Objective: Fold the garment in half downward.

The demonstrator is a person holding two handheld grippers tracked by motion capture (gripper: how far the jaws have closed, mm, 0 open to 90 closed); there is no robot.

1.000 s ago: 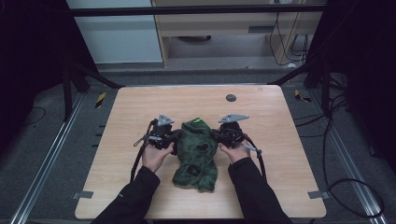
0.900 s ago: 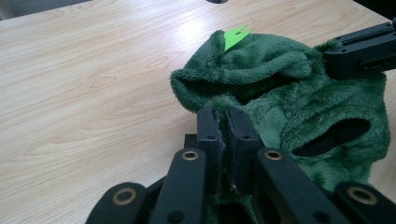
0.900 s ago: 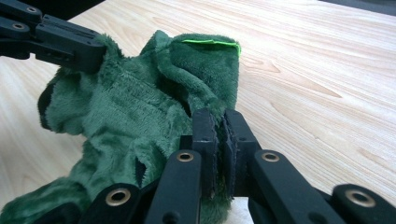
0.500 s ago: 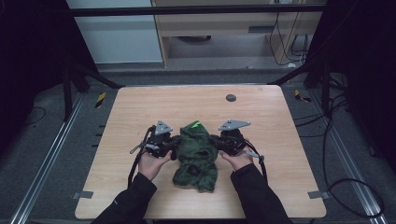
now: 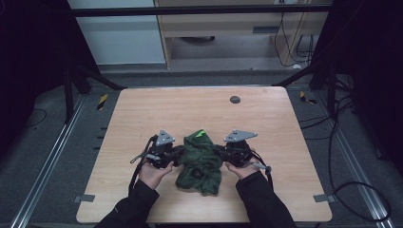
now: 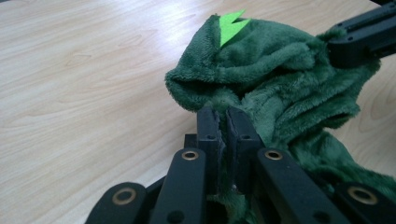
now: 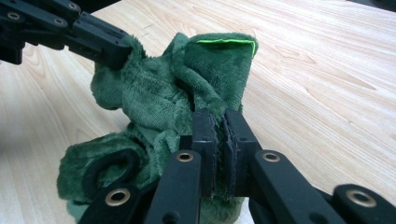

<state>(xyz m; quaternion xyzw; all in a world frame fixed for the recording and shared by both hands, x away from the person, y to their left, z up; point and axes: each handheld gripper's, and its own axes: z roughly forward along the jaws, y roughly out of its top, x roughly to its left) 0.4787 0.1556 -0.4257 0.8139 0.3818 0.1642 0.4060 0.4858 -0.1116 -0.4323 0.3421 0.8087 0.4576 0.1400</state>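
The right gripper pinches the green cloth, the left gripper gripping its far side above the table.

cloth: 1, green | grippers: 2, left gripper and right gripper | hands: 2 | green tag: 1 | table: 1 | dark disc on table: 1

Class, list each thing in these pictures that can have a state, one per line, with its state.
green plush garment: bunched, pinched on both sides, lower part on the table.
left gripper: shut on the garment.
right gripper: shut on the garment.
bright green tag: sticking up at the top.
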